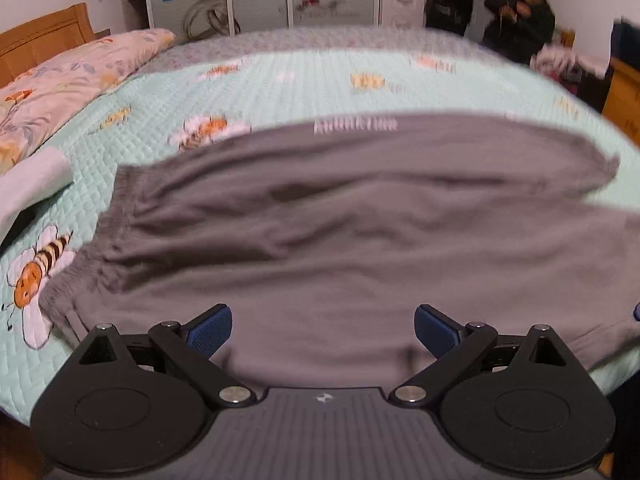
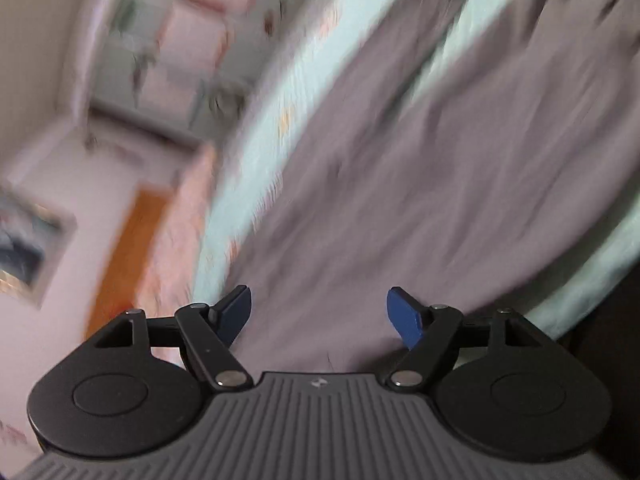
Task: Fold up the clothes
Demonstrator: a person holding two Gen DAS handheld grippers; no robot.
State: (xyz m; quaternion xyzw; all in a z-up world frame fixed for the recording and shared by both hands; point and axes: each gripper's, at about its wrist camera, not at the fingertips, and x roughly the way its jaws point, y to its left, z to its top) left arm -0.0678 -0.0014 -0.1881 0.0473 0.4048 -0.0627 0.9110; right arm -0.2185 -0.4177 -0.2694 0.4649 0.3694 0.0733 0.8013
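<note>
Left wrist, trousers (image 1: 360, 232) near bed edge (image 1: 616, 372)

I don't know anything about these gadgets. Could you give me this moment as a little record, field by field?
Place: a bedroom, on a bed with a mint bee-print quilt
Garment: grey trousers spread flat, elastic waistband toward the left in the left wrist view
Left gripper: open, over the near edge of the trousers, holding nothing
Right gripper: open, holding nothing, view blurred
Nearby: floral pillow, wooden headboard
Folding: not yet begun

Right wrist view smeared by motion, grey garment (image 1: 340, 248) cut off at right edge, its white lettering (image 1: 355, 125) unreadable
</note>
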